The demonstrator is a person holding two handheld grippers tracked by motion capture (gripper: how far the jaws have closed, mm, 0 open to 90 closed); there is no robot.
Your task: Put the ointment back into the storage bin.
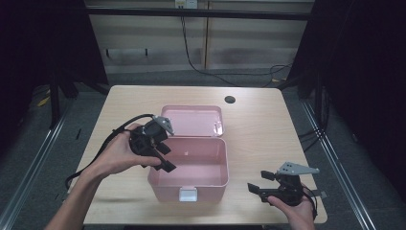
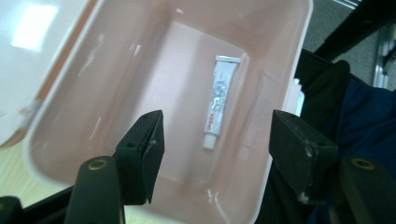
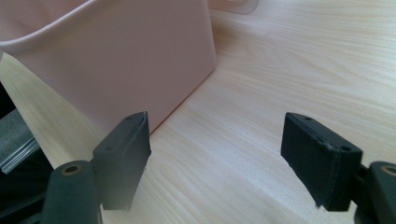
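Tube (image 2: 217,100) inside open pink box (image 1: 225,163)

In the high view we see the bench (image 1: 258,120) lit evenly from above, while the room around it falls into near-black at both sides. The pink box (image 1: 191,163) throws a soft, short shadow on the wood at its left front. That picture is slightly soft but free of motion blur. In the left gripper view we see a white glare patch on the open lid (image 2: 35,23), and the tube (image 2: 218,100) inside the box sits a little hazy, with its print unreadable. In the right gripper view the wood grain is sharp, while the near tongs (image 3: 231,158) blur at their lower edges.
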